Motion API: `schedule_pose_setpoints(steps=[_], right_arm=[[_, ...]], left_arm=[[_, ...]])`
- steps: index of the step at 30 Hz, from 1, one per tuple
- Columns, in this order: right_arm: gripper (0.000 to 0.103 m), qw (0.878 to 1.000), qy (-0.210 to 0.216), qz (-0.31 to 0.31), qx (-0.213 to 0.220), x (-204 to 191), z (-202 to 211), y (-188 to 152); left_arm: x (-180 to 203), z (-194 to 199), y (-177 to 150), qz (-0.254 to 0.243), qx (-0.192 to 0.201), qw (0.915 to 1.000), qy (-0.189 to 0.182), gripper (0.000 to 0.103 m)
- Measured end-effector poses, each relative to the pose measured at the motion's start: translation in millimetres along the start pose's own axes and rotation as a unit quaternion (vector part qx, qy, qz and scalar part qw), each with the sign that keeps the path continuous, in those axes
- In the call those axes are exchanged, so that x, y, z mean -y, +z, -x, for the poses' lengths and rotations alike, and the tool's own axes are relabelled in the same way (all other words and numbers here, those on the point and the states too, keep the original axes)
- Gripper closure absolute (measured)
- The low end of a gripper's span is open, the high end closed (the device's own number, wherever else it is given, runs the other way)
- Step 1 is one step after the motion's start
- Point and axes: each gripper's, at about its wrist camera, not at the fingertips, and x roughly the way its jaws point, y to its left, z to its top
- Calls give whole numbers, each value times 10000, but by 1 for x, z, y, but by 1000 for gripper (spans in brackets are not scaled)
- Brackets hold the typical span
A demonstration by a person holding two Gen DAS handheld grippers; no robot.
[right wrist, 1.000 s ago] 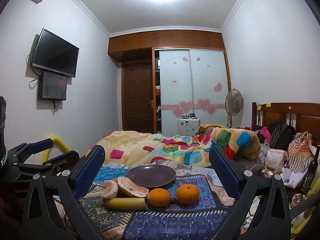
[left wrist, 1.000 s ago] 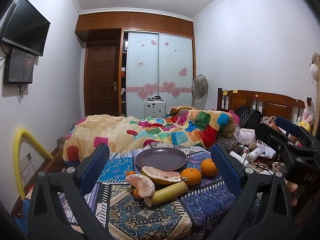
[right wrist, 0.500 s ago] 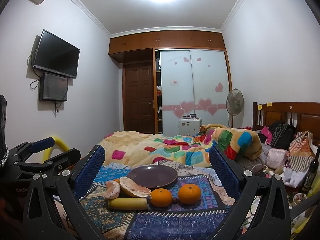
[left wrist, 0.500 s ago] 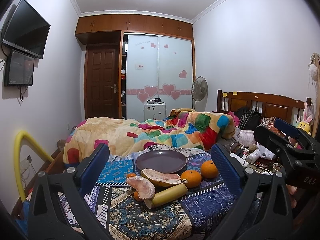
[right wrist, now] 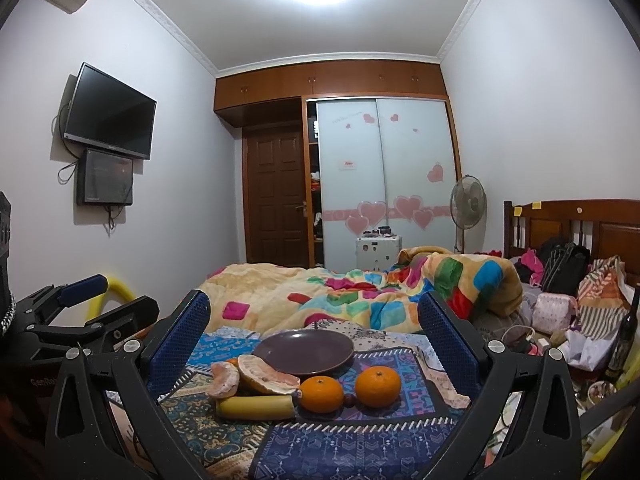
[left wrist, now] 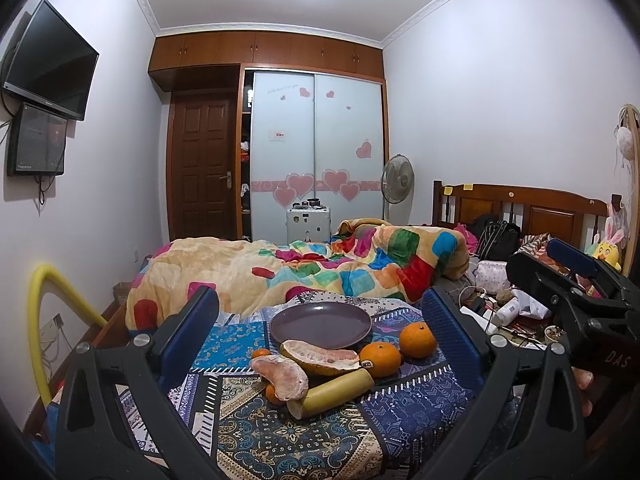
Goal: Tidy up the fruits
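The left gripper (left wrist: pixel 320 332) hangs above the near edge of a patterned blue patchwork cloth (left wrist: pixel 404 412) spread over the bed, its blue-padded fingers (left wrist: pixel 190 334) spread wide and holding nothing. The right gripper (right wrist: pixel 314 334) hovers alongside, its fingers (right wrist: pixel 448 338) likewise parted and empty.

On the cloth sits a round dark-purple plate (left wrist: pixel 320 323), bare. Just in front of it lie a split pomelo half with pale pink flesh (left wrist: pixel 320 358) and a peeled pink pomelo segment (left wrist: pixel 280 376), touching each other. A yellowish banana-like cylinder (left wrist: pixel 336 394) lies against them. Two round oranges (right wrist: pixel 322 394) (right wrist: pixel 378 386) rest side by side to the right, near the plate's rim. A crumpled multicoloured blanket (left wrist: pixel 320 272) fills the bed behind.
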Motion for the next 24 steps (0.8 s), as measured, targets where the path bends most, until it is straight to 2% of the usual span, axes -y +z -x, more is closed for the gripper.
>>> schedule_pose_setpoints(steps=[24], right_arm=[[0,10000,3,-7,15,0,-1,-2]], left_arm=[[0,-2,-1,-6,-5,10000,-2,0]])
